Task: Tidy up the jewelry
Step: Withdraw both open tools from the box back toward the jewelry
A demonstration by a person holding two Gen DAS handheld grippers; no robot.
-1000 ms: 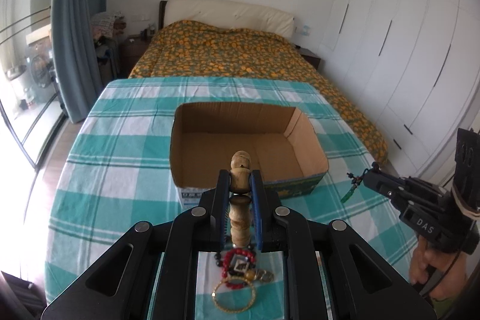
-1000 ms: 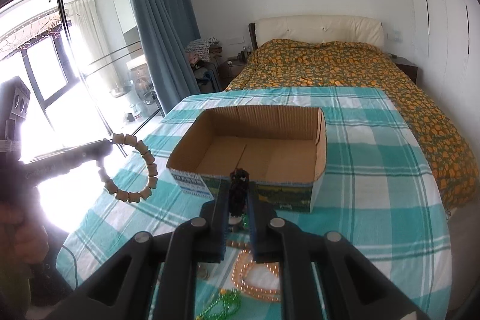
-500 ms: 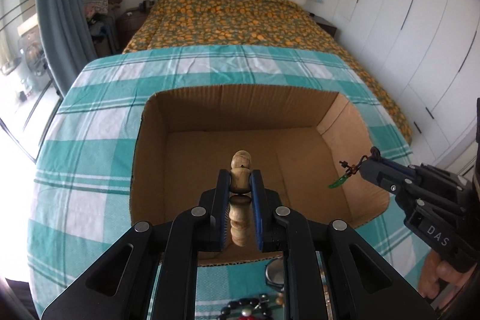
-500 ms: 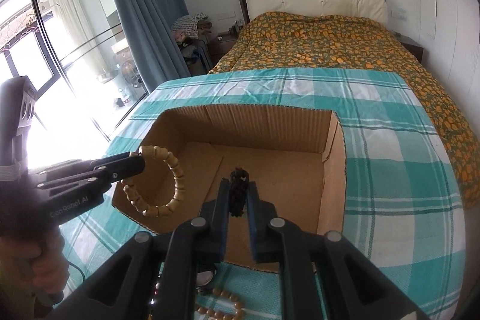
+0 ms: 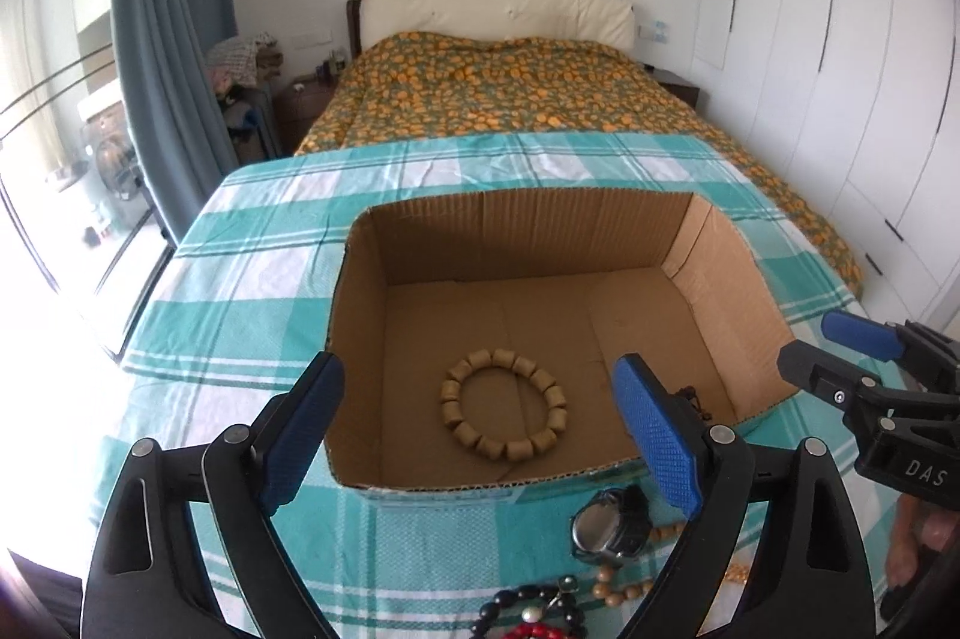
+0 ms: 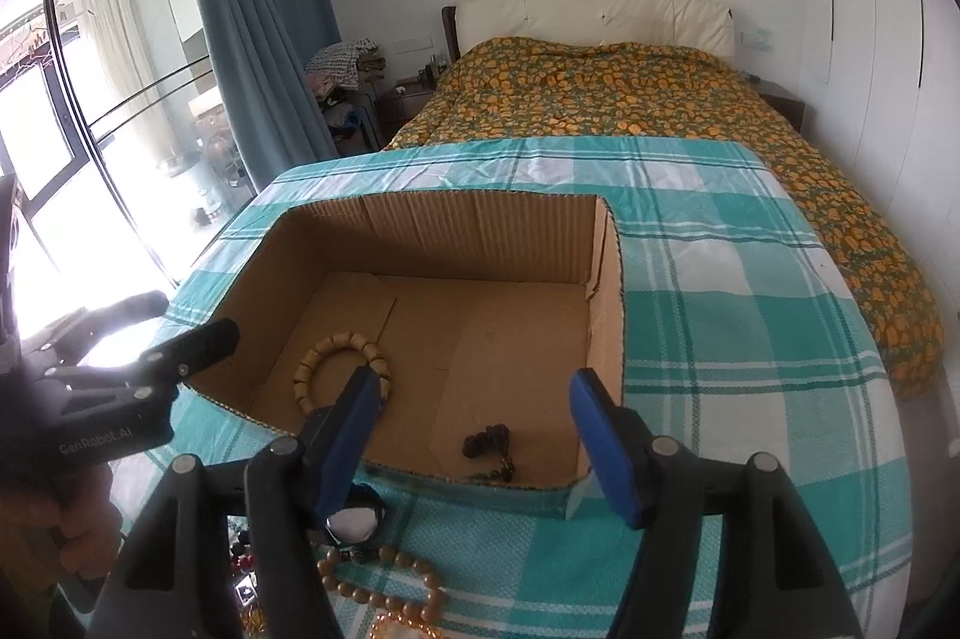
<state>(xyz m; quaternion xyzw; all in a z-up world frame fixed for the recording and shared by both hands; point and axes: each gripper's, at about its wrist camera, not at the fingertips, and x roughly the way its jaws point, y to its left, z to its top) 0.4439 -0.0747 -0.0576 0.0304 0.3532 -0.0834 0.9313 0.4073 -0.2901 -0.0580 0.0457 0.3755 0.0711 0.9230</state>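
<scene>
An open cardboard box (image 5: 528,213) (image 6: 606,291) stands on the checked tablecloth. A wooden bead bracelet (image 5: 504,414) (image 6: 336,363) lies flat on its floor. A dark beaded piece (image 6: 489,444) lies near the box's front right corner. My left gripper (image 5: 480,429) is open and empty above the box's near wall. My right gripper (image 6: 474,429) is open and empty over the box front; it also shows in the left wrist view (image 5: 840,357). More jewelry lies in front of the box: a wristwatch (image 5: 606,525), a tan bead necklace (image 6: 384,591), black and red beads (image 5: 534,615).
The table with the teal checked cloth (image 5: 252,291) ends at a bed with an orange-patterned cover (image 5: 510,99) behind. A blue curtain (image 5: 168,39) and glass doors stand at the left. White wardrobe doors (image 5: 840,69) line the right wall.
Both grippers have opened. The wooden bracelet dropped from my left gripper and the dark beaded piece from my right; both now lie in the box. Both grippers pulled back slightly.
</scene>
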